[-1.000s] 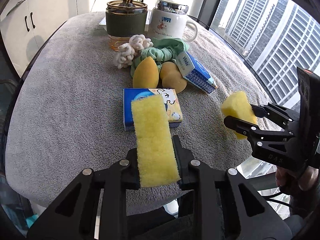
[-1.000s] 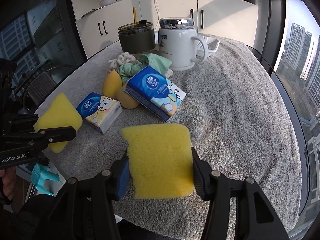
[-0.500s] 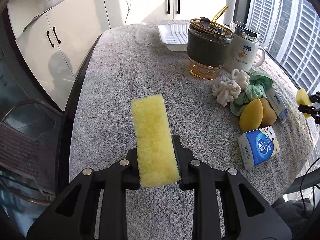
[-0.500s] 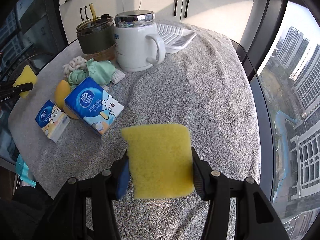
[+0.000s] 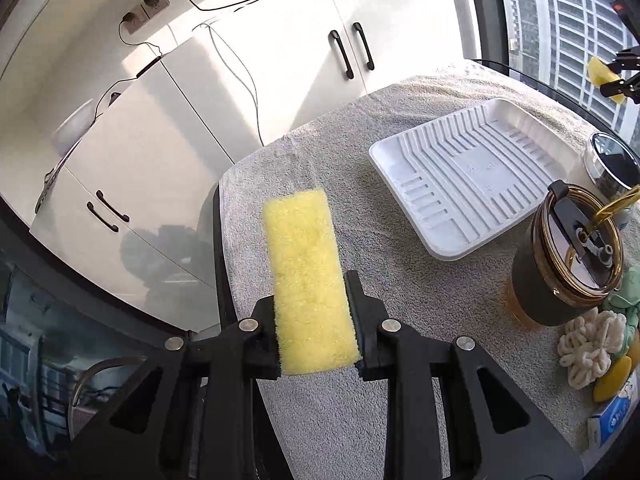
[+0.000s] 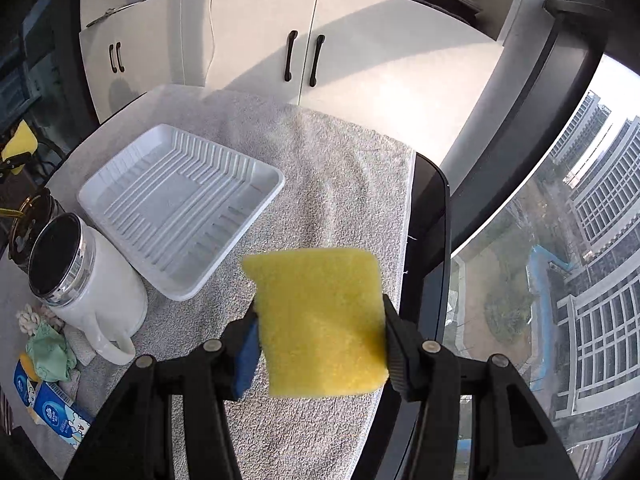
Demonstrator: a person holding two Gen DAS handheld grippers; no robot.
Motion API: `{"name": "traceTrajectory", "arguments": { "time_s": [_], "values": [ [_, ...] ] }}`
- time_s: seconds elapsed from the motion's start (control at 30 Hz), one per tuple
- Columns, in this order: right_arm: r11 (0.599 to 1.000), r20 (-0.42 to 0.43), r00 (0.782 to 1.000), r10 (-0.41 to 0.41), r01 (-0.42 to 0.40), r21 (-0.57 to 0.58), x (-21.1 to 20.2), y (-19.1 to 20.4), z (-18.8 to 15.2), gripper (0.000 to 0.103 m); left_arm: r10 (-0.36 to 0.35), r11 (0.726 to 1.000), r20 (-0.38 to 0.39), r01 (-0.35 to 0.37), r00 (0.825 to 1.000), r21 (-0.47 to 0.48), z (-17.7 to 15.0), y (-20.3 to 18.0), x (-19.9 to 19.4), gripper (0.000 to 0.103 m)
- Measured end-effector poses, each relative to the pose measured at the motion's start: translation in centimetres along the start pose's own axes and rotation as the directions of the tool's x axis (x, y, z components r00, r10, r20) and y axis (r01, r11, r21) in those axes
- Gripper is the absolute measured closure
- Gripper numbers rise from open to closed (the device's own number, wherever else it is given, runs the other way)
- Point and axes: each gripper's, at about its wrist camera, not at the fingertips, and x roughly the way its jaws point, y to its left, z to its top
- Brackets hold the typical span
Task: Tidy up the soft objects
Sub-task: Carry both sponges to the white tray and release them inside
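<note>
My left gripper (image 5: 313, 316) is shut on a narrow yellow sponge (image 5: 307, 276), held above the grey towel near the table's left edge. My right gripper (image 6: 320, 332) is shut on a wider yellow sponge (image 6: 320, 320), held above the towel's right edge. An empty white ribbed tray (image 5: 476, 176) lies on the towel; it also shows in the right wrist view (image 6: 176, 208). A cream scrunchie (image 5: 588, 344), a green scrunchie (image 6: 50, 350) and yellow makeup sponges (image 5: 612, 376) lie in a pile by the cups.
A dark tumbler with a straw (image 5: 568, 260) and a white lidded mug (image 6: 84, 280) stand beside the tray. Blue tissue packs (image 6: 52, 408) lie near the pile. White cabinets (image 6: 304, 44) stand behind the table. Windows are at the right.
Both grippers have swung away from the pile of soft things toward the far end of the table; the white tray now fills both views. Each still holds its sponge.
</note>
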Motion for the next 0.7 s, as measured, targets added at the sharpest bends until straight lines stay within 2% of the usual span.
{"name": "traceTrajectory", "arguments": {
  "time_s": [0.17,0.3,0.37,0.57,0.7],
  "values": [
    [0.991,0.015,0.999,0.040,-0.037,-0.127,3.3,3.7,7.5,0.047,-0.039,0.985,0.026,0.034,0.999,0.170,5.6,-3.9,3.5,0.081],
    [0.971,-0.025,0.997,0.071,-0.075,-0.225,6.5,6.7,10.4,0.047,-0.082,0.961,-0.027,0.086,0.996,0.262,7.8,-6.1,7.1,0.081],
    [0.962,-0.060,0.995,0.077,-0.090,-0.258,8.5,7.7,11.0,0.047,-0.113,0.959,-0.051,0.123,0.992,0.254,8.5,-6.5,8.7,0.081],
    [0.941,-0.149,0.983,0.104,-0.146,-0.304,12.8,9.3,10.0,0.047,-0.221,0.940,-0.078,0.233,0.972,0.250,9.1,-7.8,11.8,0.081],
    [0.930,-0.173,0.977,0.128,-0.179,-0.321,14.4,9.9,9.3,0.047,-0.247,0.931,-0.094,0.264,0.964,0.253,8.8,-8.8,13.6,0.080]
  ]
}}
